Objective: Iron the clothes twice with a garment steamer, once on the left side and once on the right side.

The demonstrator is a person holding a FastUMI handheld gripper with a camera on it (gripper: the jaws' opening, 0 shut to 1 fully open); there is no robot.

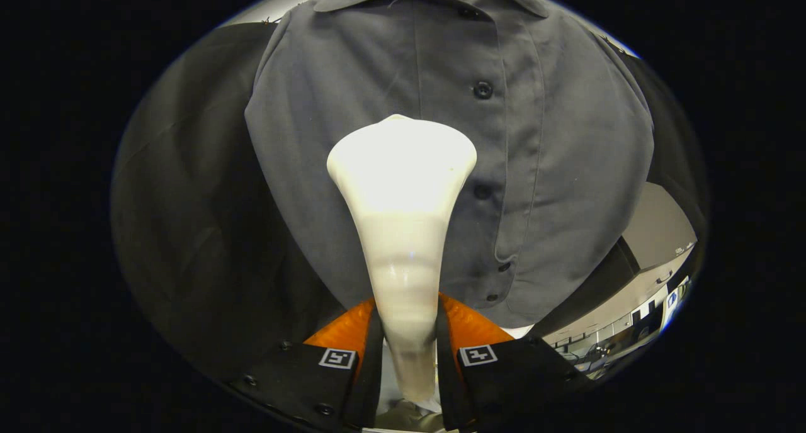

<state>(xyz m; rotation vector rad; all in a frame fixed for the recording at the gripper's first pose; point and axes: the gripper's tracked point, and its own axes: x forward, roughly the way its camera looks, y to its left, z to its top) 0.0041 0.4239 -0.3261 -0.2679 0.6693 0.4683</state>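
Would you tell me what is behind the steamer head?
The grey shirt hangs behind the steamer, held by the gripper. The head hides part of its front.

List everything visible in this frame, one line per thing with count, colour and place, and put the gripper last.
shirt: one, grey, hanging against the dark backdrop beyond the steamer head, collar at the top, front placket running down just beside the head.
buttons: at least five visible, dark, in a line down the shirt's placket.
garment steamer: one, white, its handle between the fingers, its wide head out ahead of them and up against the shirt's front; actual contact cannot be told.
backdrop cloth: one, black, behind and around the shirt.
room beyond the booth: pale ceiling and walls past the shirt's lower edge, details too small.
gripper: one, both fingers closed on the steamer's handle.
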